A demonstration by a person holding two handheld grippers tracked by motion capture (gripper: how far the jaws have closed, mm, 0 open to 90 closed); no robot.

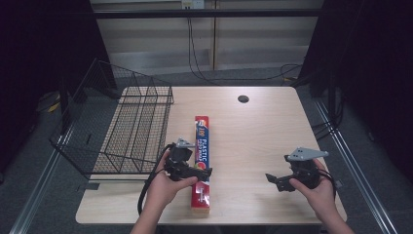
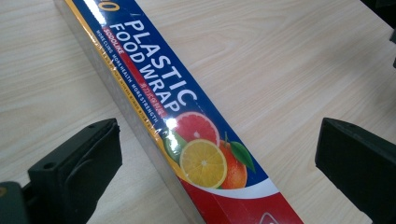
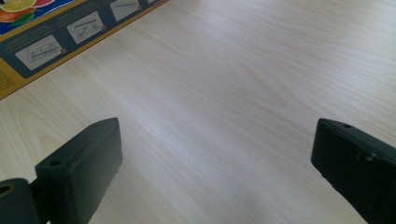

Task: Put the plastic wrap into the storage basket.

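Left gripper (image 2: 205, 154) jaws are spread wide, straddling the wrap box (image 2: 187, 126) without touching it. Right gripper (image 3: 215, 158) is gaping too, over bare table (image 3: 261, 84). The box lies lengthwise mid-table, near end at the front edge. Probably light, stiff cardboard with slick film, so I'd pinch across the narrow sides near the middle.

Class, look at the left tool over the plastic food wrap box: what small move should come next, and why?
Probably lower the left tool and close it on the plastic food wrap box. Its jaws stand wide open on either side of the box, not touching it, and the box lies flat on the table.
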